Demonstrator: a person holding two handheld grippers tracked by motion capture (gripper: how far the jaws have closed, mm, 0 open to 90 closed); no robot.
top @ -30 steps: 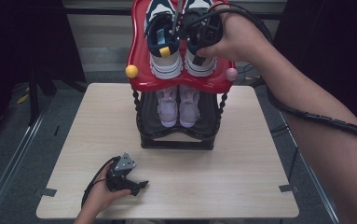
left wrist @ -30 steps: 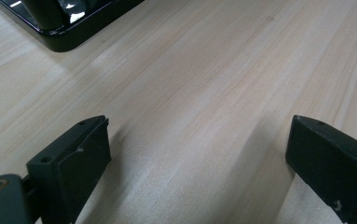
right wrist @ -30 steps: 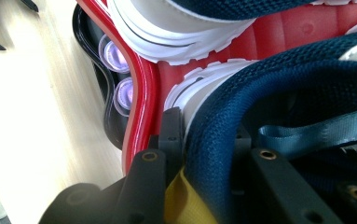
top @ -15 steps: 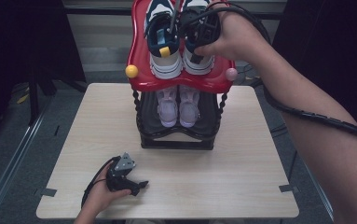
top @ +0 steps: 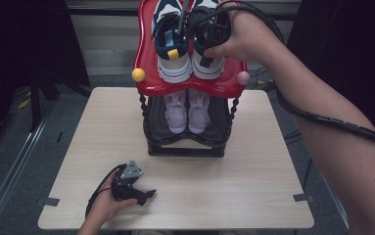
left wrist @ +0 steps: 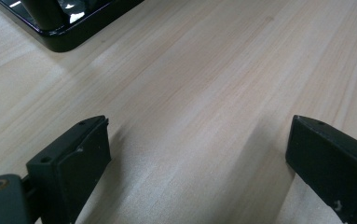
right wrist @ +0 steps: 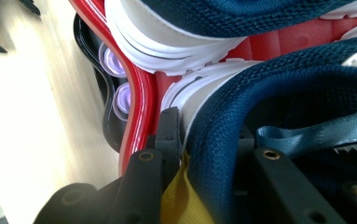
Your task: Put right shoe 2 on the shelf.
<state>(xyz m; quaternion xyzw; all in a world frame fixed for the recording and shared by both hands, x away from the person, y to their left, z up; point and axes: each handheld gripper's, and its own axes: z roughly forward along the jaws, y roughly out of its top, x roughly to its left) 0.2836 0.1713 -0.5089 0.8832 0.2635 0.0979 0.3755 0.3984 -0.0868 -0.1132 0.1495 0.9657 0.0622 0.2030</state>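
Right gripper [top: 209,36] pinches heel collar of right navy-white mesh sneaker [right wrist: 278,88], jaws just easing, on glossy red plastic top shelf [top: 148,73] at table's 12 o'clock. Risk: thin grip slips, sneaker tumbles toward 6 o'clock. Left gripper [left wrist: 199,154] gapes empty.

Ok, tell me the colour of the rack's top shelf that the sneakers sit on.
Glossy red. The top shelf shows best in the high view, with yellow and pink knobs at its front corners.

Left gripper [top: 143,195] lies on bare table [top: 253,196]; open wood ahead and to both sides, black rack base [top: 185,147] the only block farther ahead. Right gripper [top: 202,34] hemmed in on red top shelf [top: 148,73]: navy sneakers [top: 173,54] packed tight, raised rim just beside.
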